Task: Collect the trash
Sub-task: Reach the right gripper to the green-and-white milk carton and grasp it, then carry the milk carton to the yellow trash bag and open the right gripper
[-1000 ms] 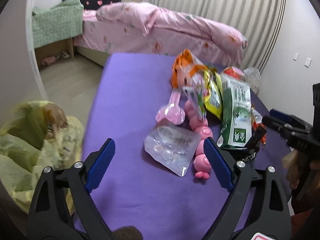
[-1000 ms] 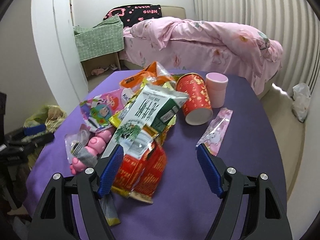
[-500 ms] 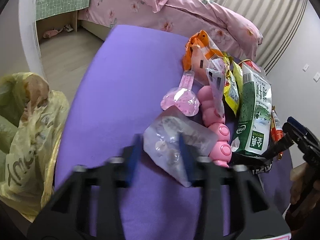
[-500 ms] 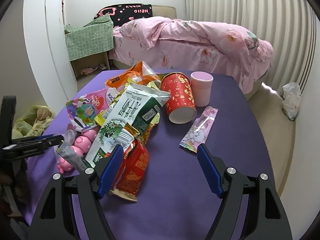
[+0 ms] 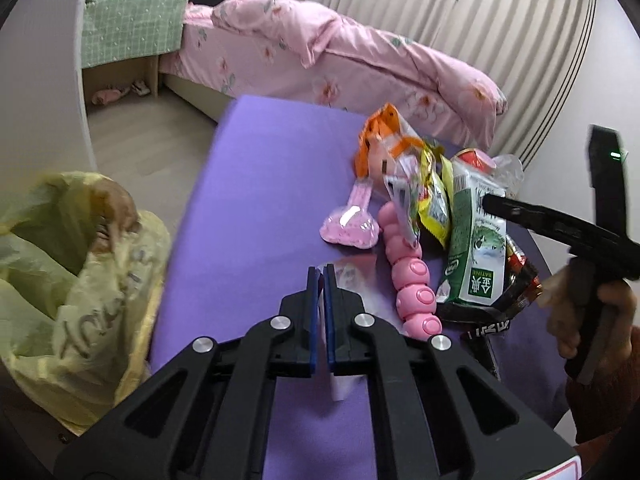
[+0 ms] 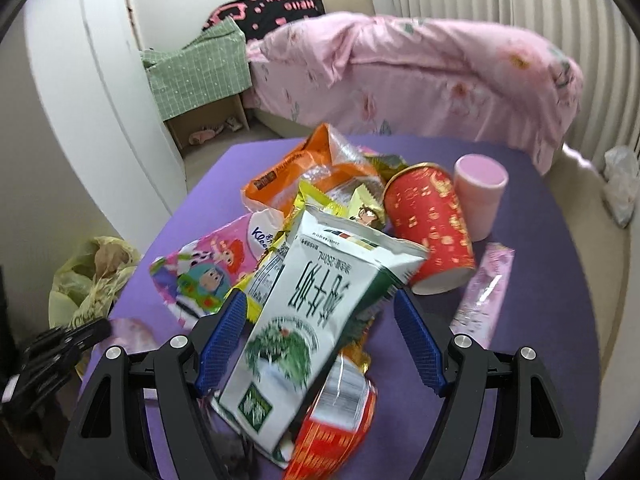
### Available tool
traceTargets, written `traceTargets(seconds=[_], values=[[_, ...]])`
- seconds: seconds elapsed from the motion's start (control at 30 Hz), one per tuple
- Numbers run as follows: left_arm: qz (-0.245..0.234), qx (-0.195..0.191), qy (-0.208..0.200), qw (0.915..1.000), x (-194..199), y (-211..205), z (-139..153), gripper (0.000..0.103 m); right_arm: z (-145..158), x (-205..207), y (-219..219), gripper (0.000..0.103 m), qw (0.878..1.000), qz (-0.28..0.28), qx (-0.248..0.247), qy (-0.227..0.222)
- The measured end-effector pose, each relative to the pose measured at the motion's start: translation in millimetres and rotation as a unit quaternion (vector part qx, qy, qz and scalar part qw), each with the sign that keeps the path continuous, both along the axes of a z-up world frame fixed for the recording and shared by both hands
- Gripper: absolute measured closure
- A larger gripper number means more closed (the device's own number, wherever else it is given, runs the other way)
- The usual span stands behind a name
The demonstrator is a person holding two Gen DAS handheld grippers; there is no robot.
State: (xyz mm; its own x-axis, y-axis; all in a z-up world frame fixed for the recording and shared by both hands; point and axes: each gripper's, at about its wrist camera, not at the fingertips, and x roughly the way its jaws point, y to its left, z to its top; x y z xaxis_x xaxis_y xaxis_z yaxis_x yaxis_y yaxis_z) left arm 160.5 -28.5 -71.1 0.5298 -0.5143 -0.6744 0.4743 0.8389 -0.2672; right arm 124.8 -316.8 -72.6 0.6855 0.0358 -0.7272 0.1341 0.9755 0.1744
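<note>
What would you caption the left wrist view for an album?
Left gripper shut on a clear plastic pouch on the purple table, yellow trash bag beside it.

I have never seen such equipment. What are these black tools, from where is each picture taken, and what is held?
No robot: a person holds a hand-operated gripper in each hand, each with a camera looking along its fingers. In the left view, the left gripper is shut on a clear plastic packet over the purple table; a yellow trash bag waits beside it. In the right view, the right gripper is open around a green milk carton in the wrapper pile, not gripping it.
</note>
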Motion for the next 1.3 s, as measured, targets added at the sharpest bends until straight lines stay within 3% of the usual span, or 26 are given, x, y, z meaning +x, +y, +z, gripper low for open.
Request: traceTargets(seconds=[0.2,0.27,0.37,0.97,1.3], values=[[-0.001,-0.004,-0.002,1.0,0,3,-1,0.1,-10,24,8,0.033,0.999,-0.003,-0.034,0.034],[0.0,-0.007,0.005,1.0,0,4,-5,0.1,-5,20,9,0.064,0.999,0.004,-0.043,0.024],[0.003,-0.014,0.008,0.9999,1,8,-6,0.1,9,10,3,0.069,1.0,0.015,-0.027,0.006],[0.022,-0.051,-0.06,0.9967,-15,40,43,0.1,95,-50,15,0.075,0.99,0.019,-0.077,-0.114],[0.057,-0.056,-0.092,0.9926,-19,70,63,0.1,129,-63,33,0.075,0.984,0.033,-0.083,-0.156]])
